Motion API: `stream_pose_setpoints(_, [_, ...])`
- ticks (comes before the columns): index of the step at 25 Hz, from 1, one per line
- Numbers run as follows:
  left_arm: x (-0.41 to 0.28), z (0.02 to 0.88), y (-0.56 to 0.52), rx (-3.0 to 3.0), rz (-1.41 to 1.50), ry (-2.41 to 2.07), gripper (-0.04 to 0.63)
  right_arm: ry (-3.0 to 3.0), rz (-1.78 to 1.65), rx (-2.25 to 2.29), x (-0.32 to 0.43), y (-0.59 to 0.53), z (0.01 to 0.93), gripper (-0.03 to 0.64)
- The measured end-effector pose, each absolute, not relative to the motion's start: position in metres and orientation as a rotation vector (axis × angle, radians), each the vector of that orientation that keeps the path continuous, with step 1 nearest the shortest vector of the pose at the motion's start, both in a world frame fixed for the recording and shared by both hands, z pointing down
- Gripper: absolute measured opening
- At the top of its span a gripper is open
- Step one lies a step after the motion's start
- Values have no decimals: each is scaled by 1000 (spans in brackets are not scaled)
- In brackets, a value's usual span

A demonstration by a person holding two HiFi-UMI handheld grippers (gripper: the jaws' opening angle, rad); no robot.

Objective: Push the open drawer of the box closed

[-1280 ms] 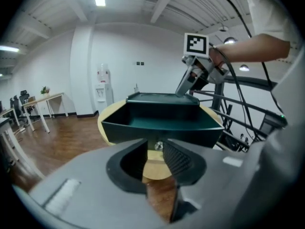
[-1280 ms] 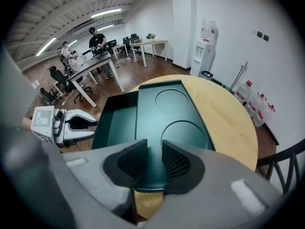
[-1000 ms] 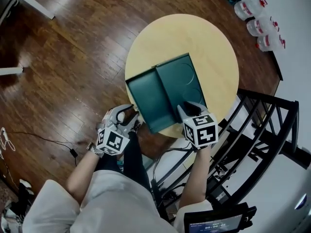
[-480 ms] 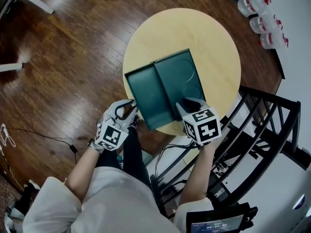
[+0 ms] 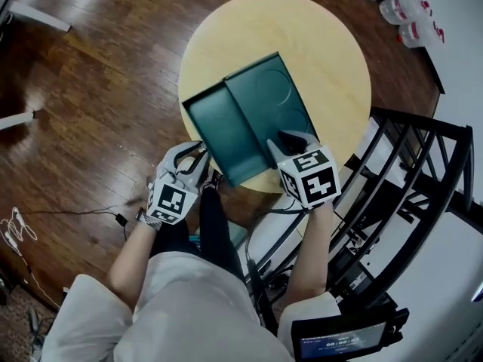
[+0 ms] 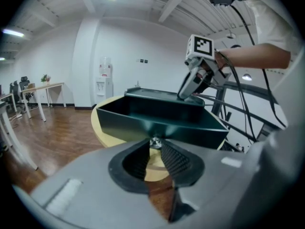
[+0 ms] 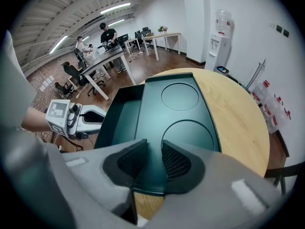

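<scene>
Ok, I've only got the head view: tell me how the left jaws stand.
Observer: The left gripper has just been closing its jaws. Their tips now pinch a small shiny knob on the drawer front.
Operator: Now give me the right jaws.
Observer: The right gripper holds them apart over the box top, by its near edge, gripping nothing.
Operator: Check the room for bystanders.
Observer: Some people are at a desk far across the room.
</scene>
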State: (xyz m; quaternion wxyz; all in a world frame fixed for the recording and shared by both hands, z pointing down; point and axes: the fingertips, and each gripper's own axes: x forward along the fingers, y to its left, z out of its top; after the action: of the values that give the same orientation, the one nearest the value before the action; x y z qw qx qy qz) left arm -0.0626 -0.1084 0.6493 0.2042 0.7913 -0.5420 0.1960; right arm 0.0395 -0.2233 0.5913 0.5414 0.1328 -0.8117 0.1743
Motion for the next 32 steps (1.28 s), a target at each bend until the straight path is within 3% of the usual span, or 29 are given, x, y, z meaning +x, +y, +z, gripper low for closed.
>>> stream_pose_setpoints(13, [-38, 647, -142, 2129, 558, -1562, 81, -1963, 411, 337, 39, -223, 589, 106])
stream_pose_setpoints(32, [-23, 645, -187, 2222, 862, -1434, 81, -1979, 398, 312, 30, -217, 590, 106])
